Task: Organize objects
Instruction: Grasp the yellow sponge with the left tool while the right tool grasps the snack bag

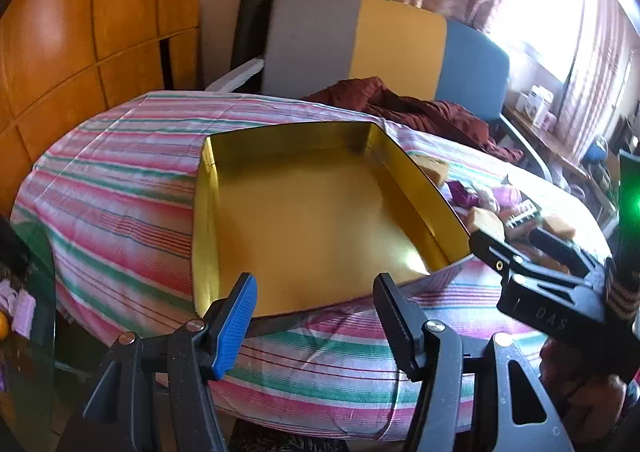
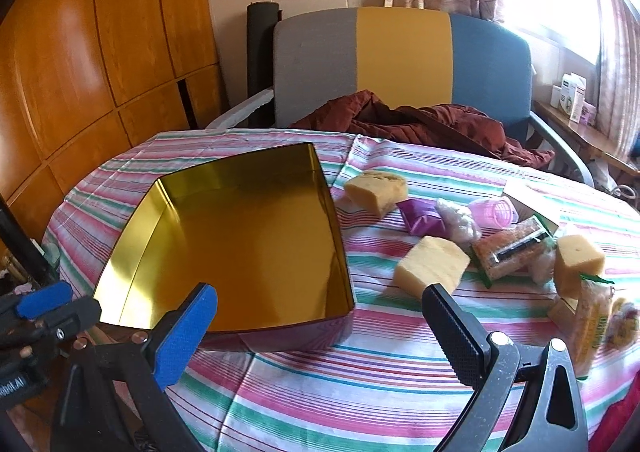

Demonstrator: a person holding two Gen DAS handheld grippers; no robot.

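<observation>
left gripper (image 1: 316, 326): parted, empty, angled down | right gripper (image 2: 320, 332): wide, empty

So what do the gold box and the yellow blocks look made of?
Box: probably thin metal, like a tin, with a glossy gold inside that mirrors light on walls and floor. Yellow blocks: likely sponge or foam, matte, pitted and porous.

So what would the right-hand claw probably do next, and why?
Probably reach for the nearest yellow sponge. The right gripper is wide open and holds nothing, the gold tin is bare inside, and the sponges and packets lie loose on the striped cloth beside it.
</observation>
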